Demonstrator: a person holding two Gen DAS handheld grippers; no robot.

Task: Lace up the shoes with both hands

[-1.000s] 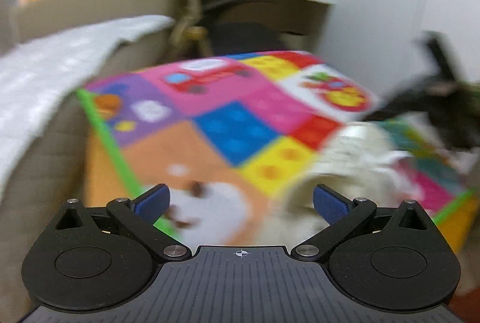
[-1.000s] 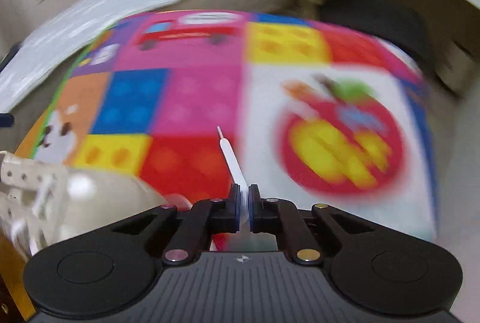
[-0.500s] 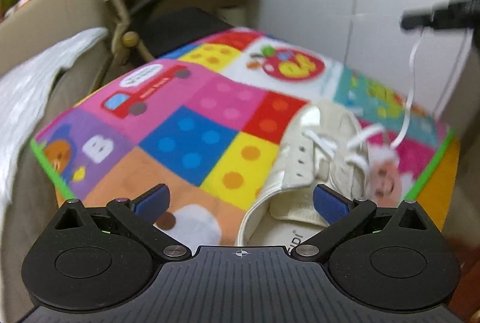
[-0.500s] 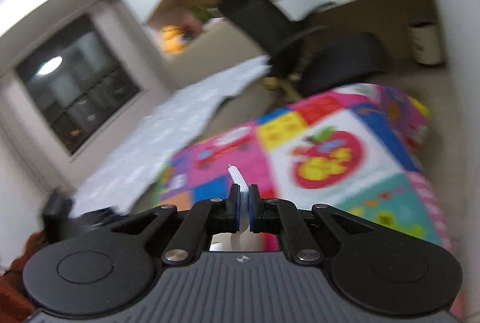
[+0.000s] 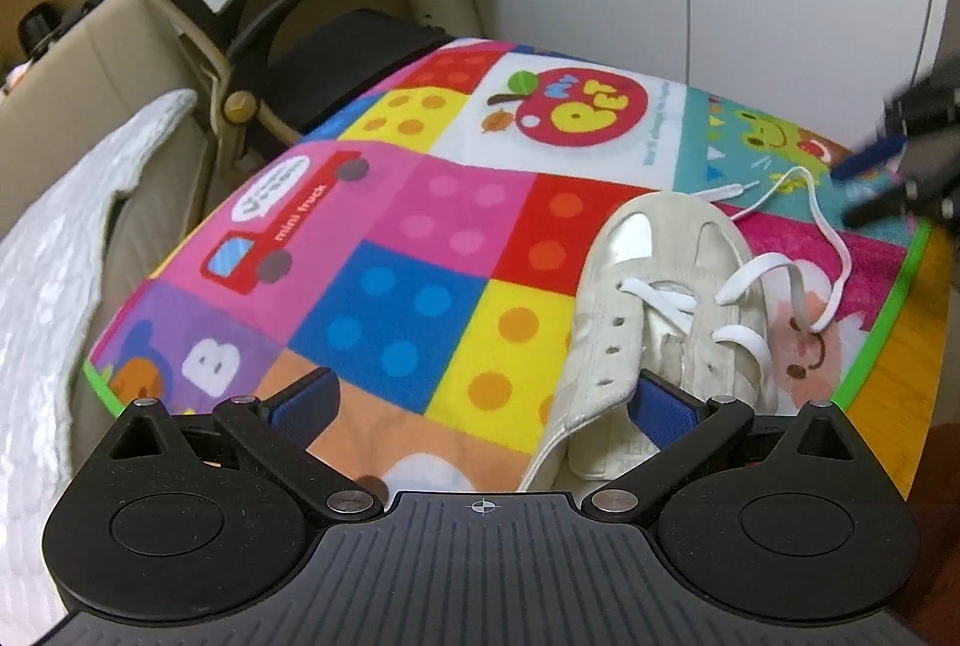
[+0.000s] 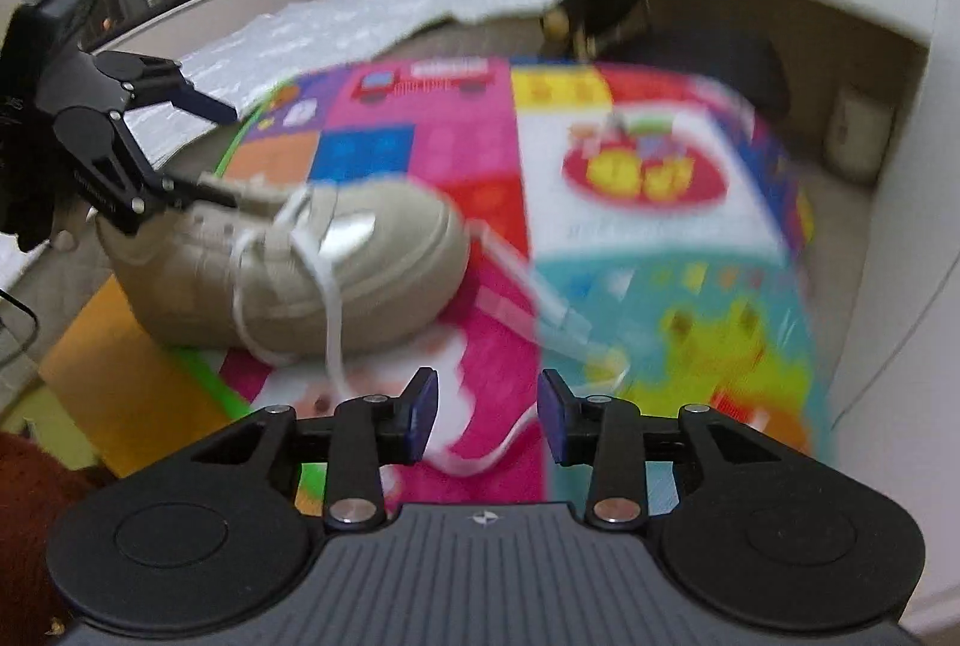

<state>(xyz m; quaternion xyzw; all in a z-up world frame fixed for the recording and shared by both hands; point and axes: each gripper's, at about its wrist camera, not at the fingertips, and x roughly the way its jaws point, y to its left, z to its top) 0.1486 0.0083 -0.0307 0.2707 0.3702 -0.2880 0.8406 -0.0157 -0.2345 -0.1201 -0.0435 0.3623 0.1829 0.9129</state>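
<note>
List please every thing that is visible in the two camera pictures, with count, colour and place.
shoe: one, cream white, on the mat's right part
lace: one, white, partly threaded, its ends loose on the mat
play mat: one, many colours, under the shoe
chair: one, black and gold, behind the mat
white cover: one, left of the mat
bin: one, cream, under the desk
left claw: open, one finger inside the shoe's mouth
right claw: jaws opening, gripping nothing

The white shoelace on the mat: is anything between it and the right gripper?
Nothing visible. The right gripper is opening over the flat white shoelace, which lies loose on the colourful patchwork mat beside the cream canvas shoe.
</note>
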